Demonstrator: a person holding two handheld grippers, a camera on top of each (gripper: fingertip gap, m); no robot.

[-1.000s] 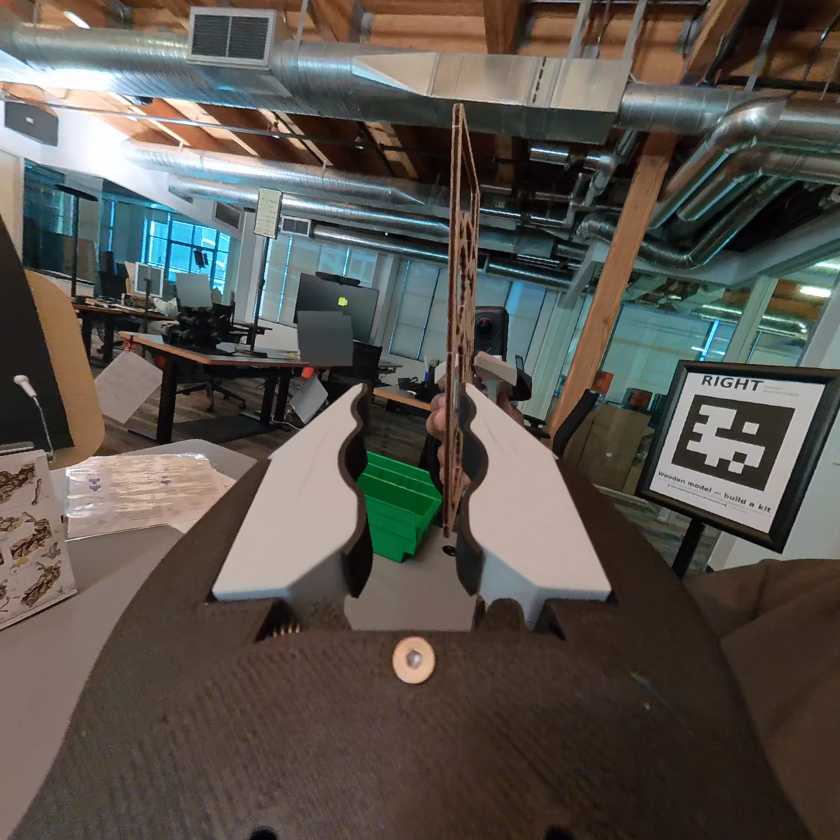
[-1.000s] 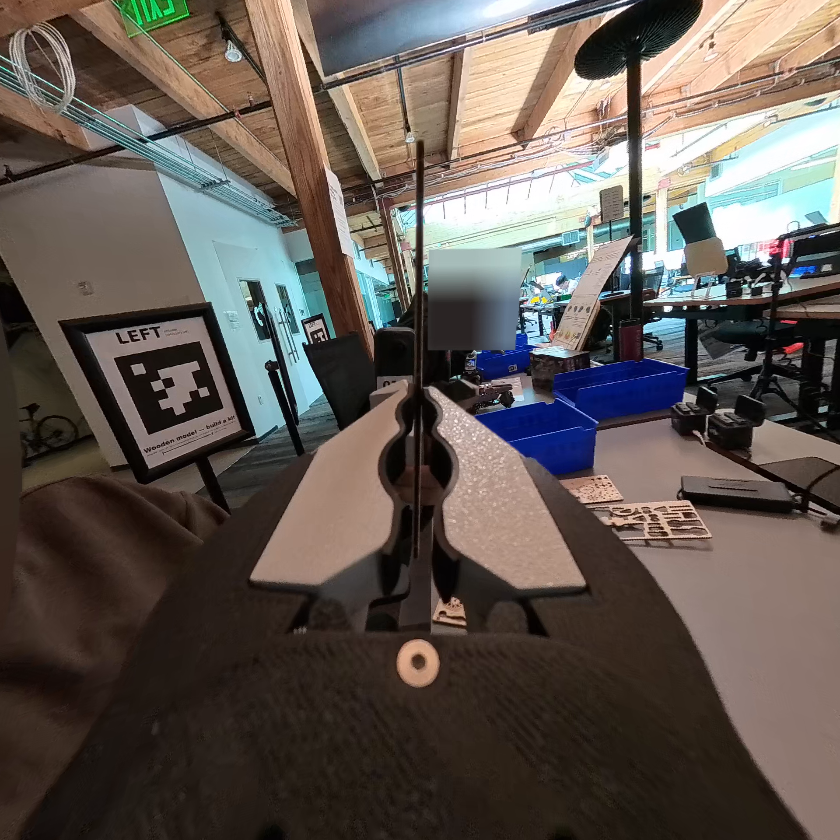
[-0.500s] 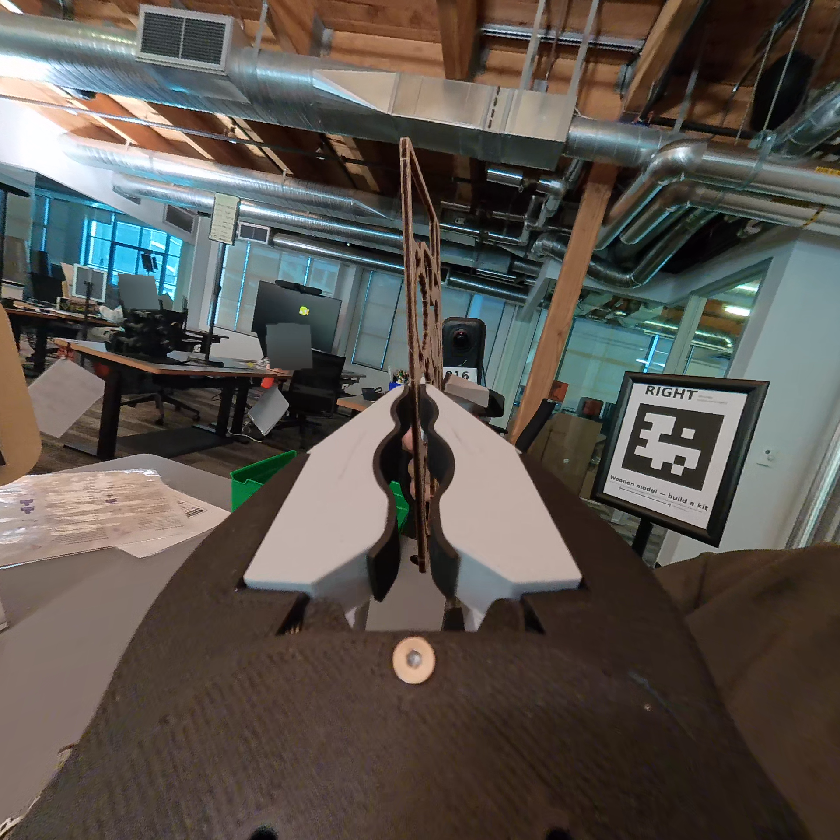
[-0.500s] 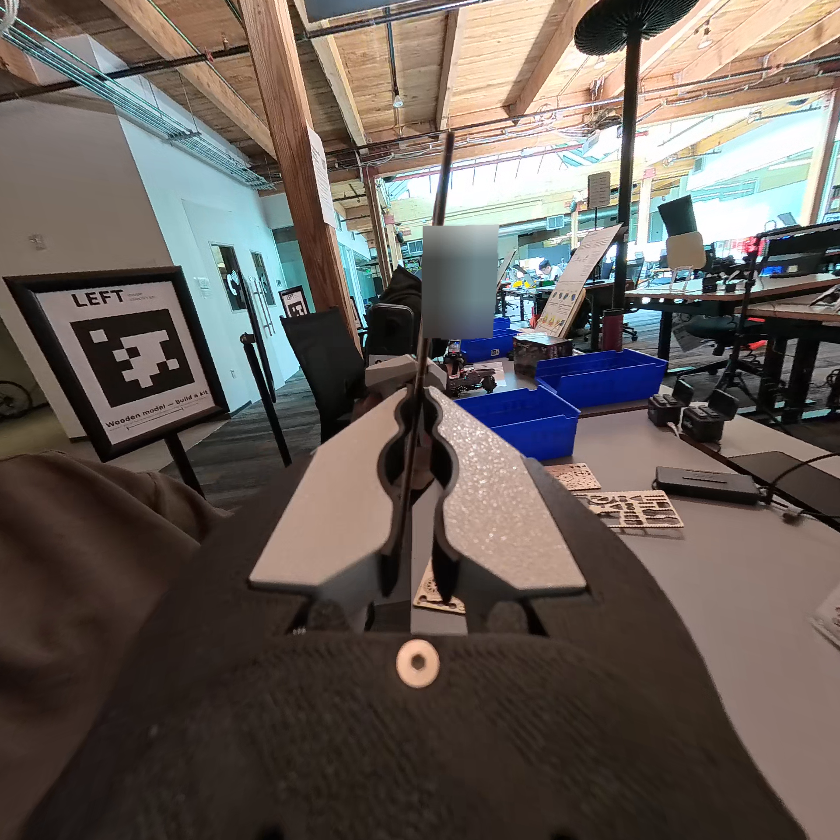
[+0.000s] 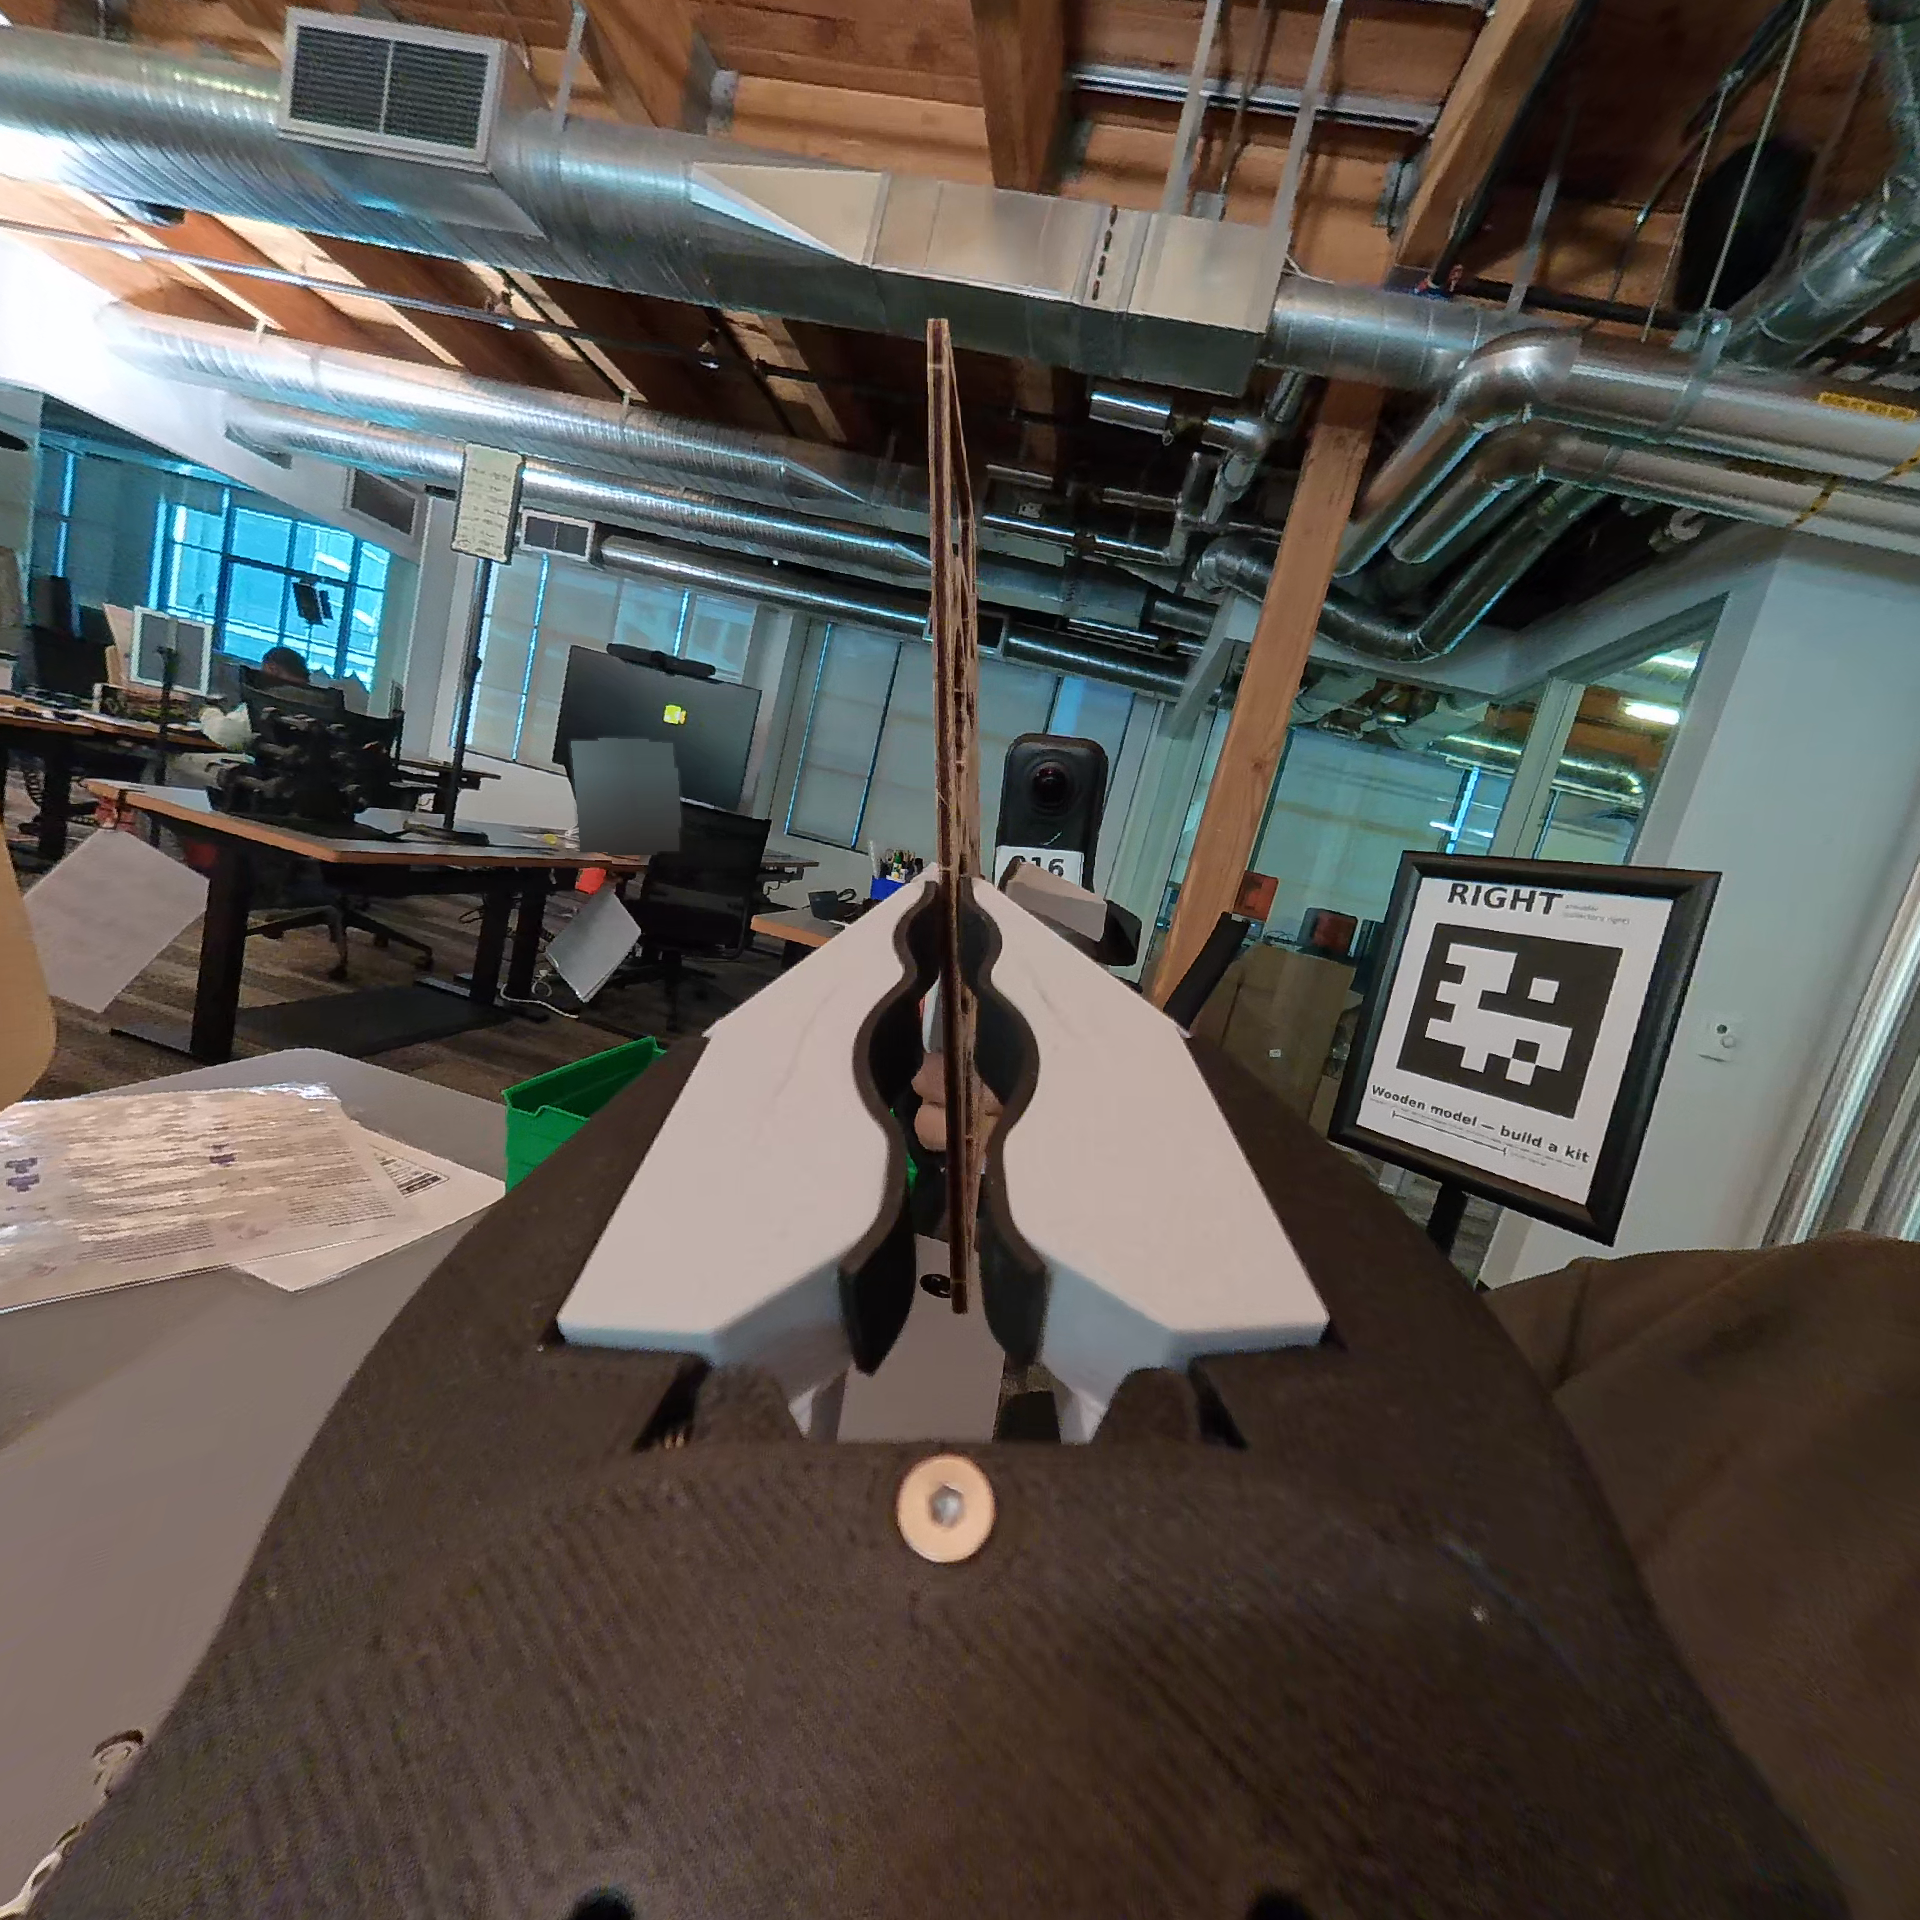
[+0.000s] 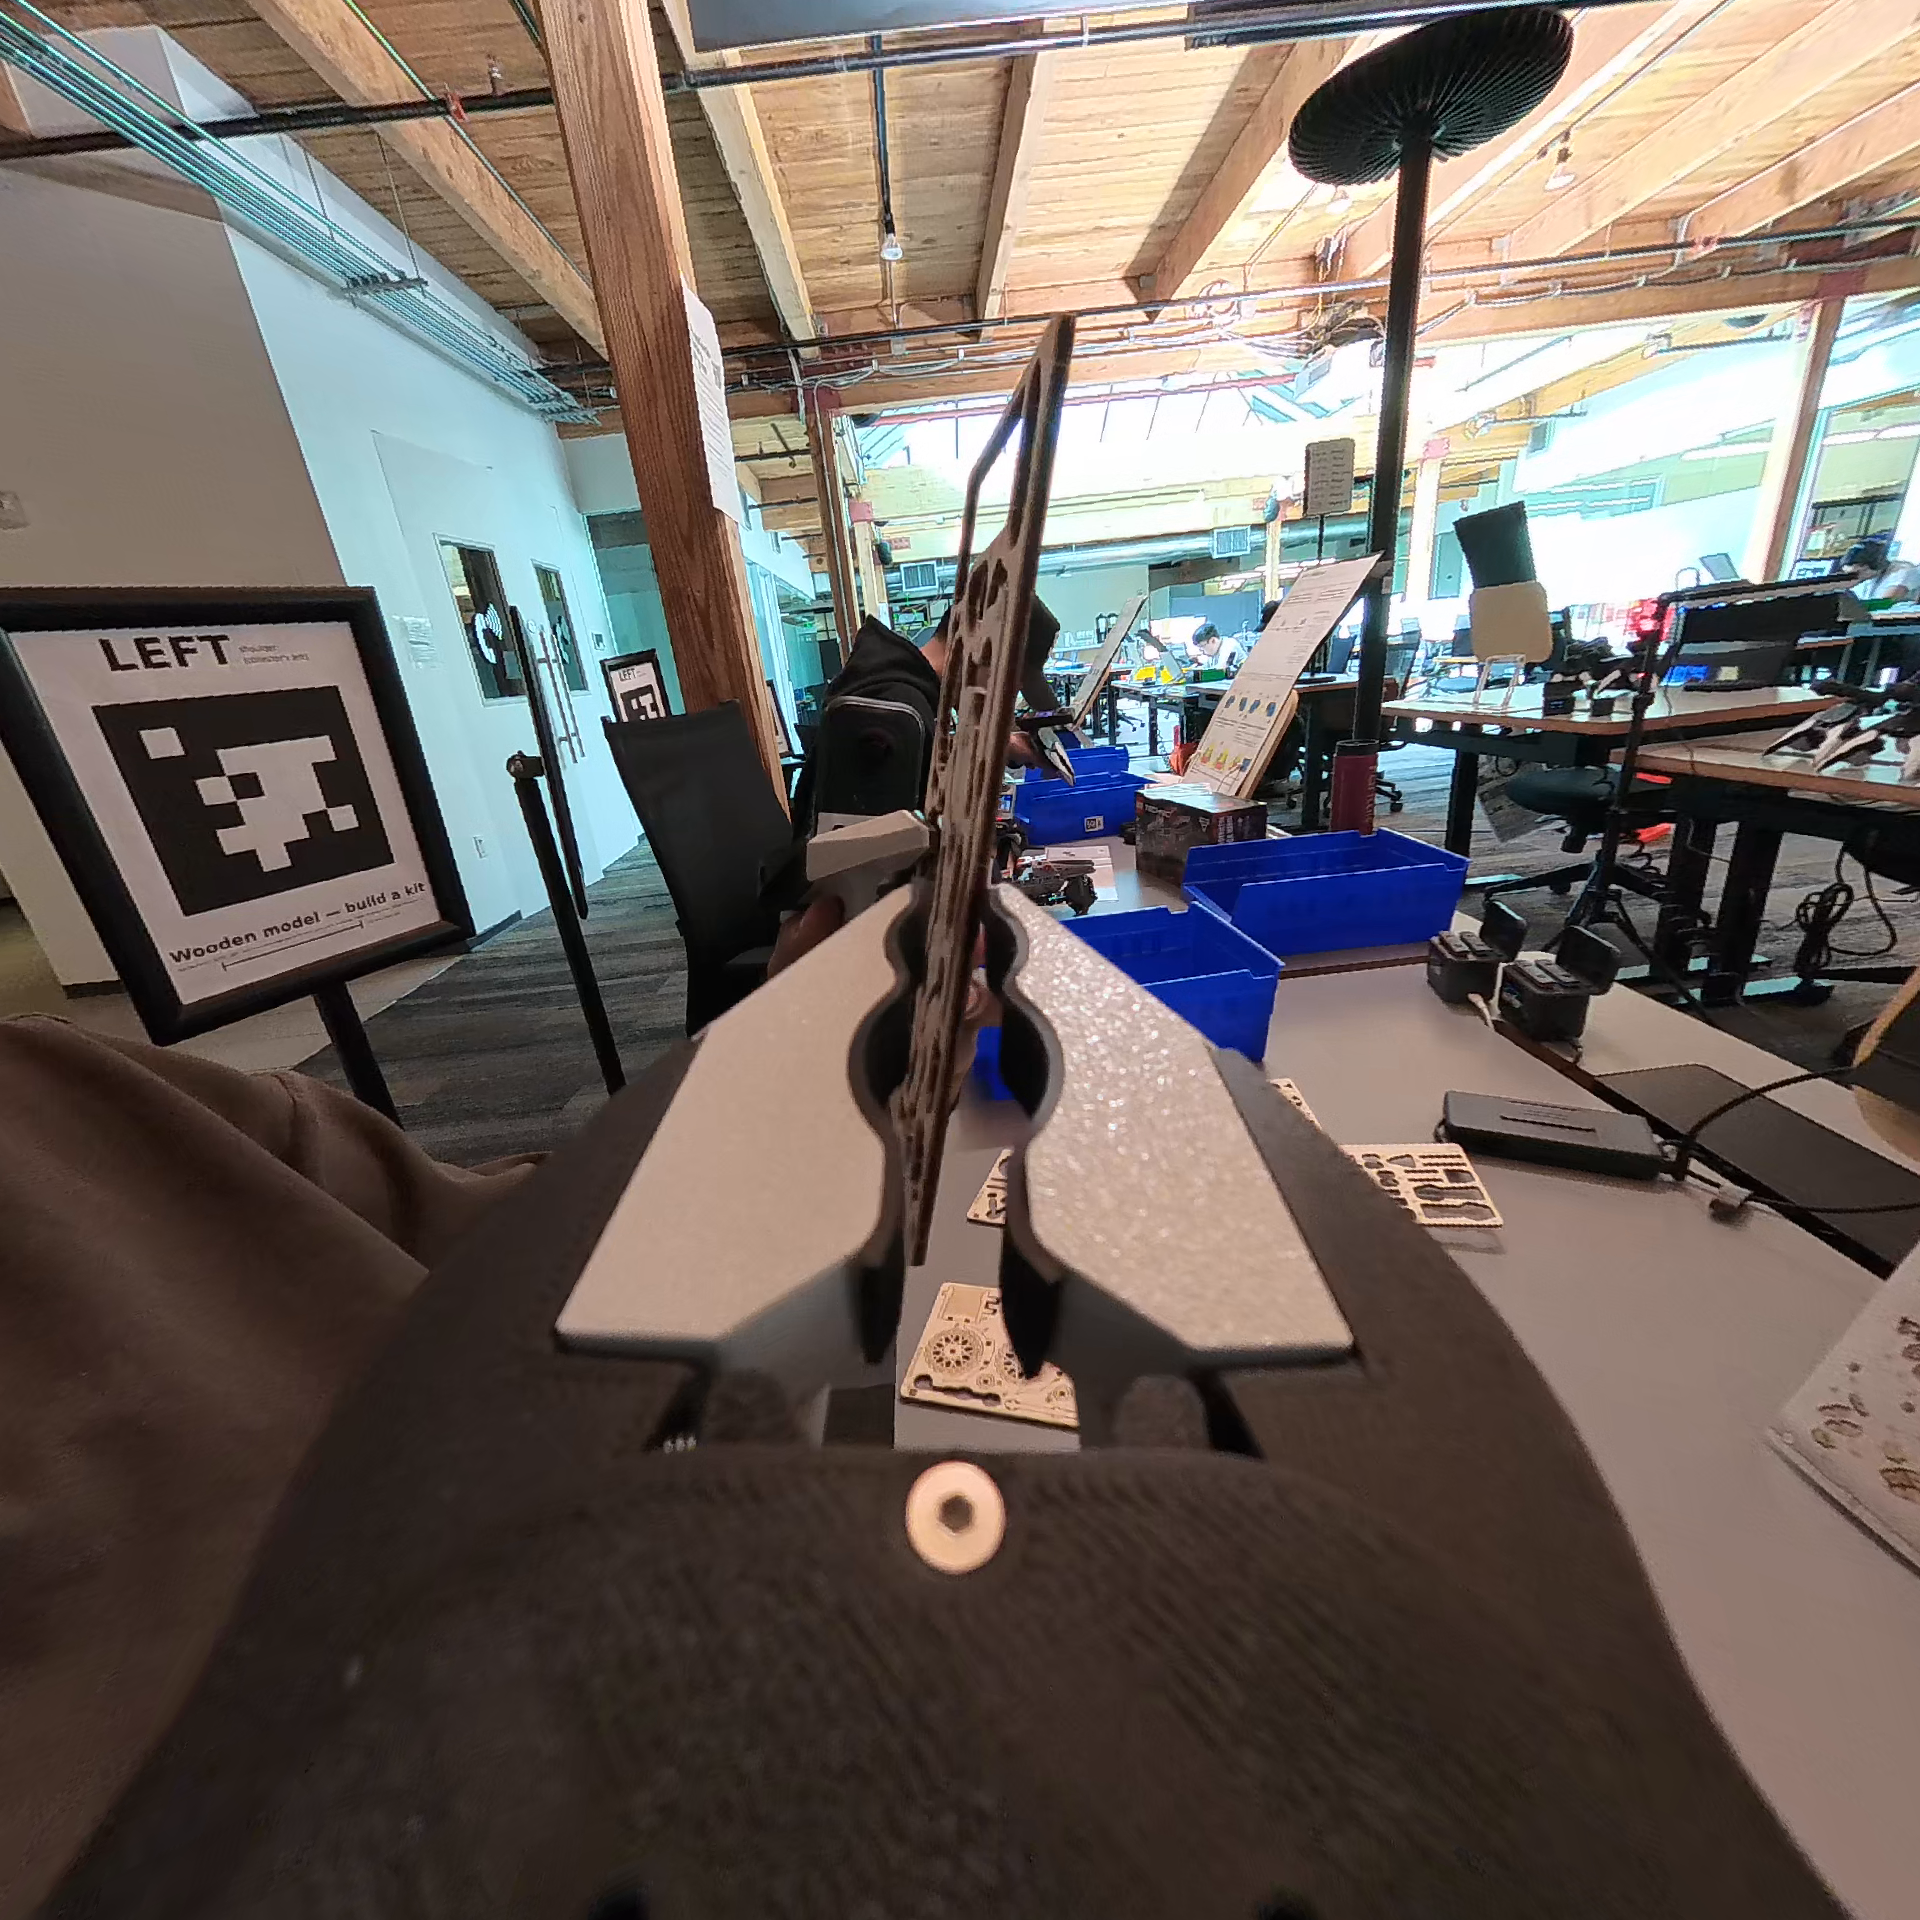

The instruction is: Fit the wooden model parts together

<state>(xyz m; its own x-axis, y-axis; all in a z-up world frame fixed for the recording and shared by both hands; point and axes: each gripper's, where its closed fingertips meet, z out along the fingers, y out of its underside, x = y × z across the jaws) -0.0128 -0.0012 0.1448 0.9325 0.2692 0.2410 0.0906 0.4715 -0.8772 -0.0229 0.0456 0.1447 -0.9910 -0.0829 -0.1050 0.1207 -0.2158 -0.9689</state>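
A thin laser-cut wooden sheet stands on edge, held up in the air above the worktop, w/ the left tongs closed on it: seen in the left wrist view, the pale ribbed fingers meet at their tips around the board. In the right wrist view the same sheet tilts to the right through the right tongs, which sit slightly parted; it seems to lean on the left-hand finger, w/ a gap on the other side lower down, so no firm grip there.

The sheet is brown plywood, flat and stiff, its face pierced w/ many small cut-out shapes and its edges scorched dark. Judged from that: very light, rigid along its plane, but brittle where the cut-outs leave narrow bridges. Best taken by the solid border, near a lower corner, w/ modest squeeze; twisting between two grips could snap it.

More pale fretwork sheets lie flat on the grey worktop below, beside blue bins and a black power pack. Printed instruction pages and a green bin sit on the left side.
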